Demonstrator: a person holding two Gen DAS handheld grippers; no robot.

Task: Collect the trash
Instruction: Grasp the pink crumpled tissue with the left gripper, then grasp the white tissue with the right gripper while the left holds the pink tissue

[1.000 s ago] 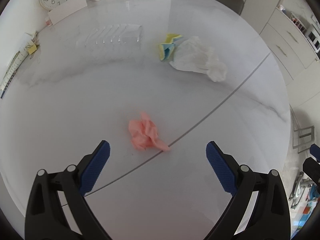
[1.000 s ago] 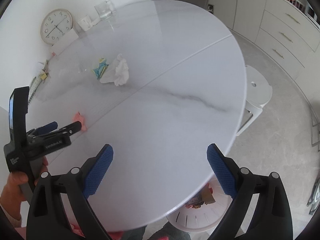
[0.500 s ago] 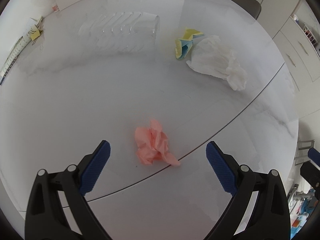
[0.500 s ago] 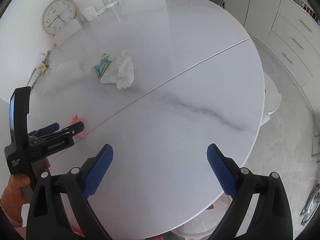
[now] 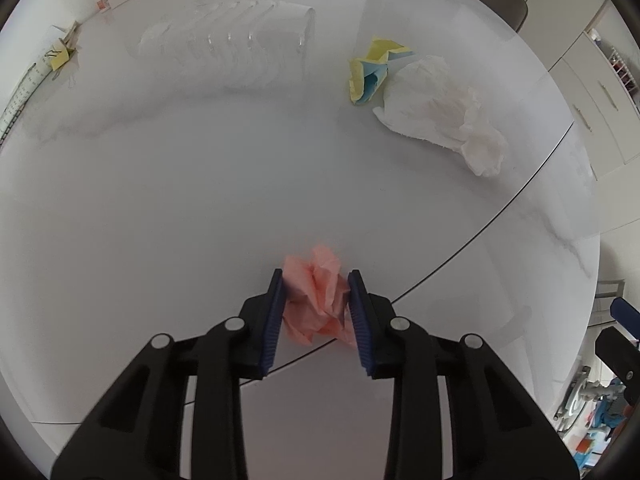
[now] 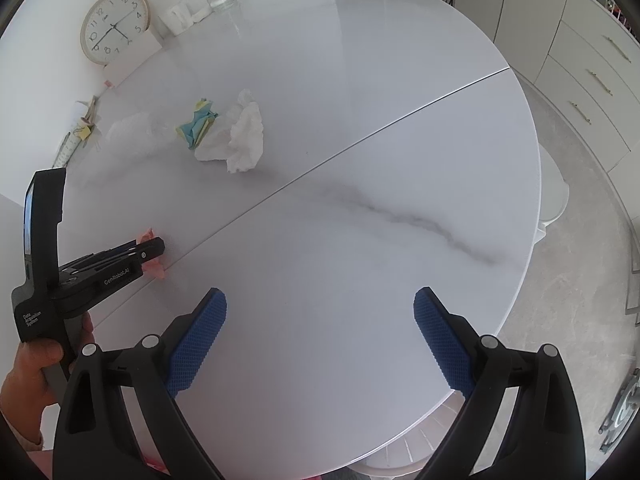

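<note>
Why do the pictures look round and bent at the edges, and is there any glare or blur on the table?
Both views: a fisheye lens bows the table edge, and the corners go black. Left wrist view: sharp; soft shine across the tabletop's far side, and the clear rack nearly vanishes against the white; the pink paper between the fingers is crisp. Right wrist view: even daylight, faint shadow under the white tissue.
</note>
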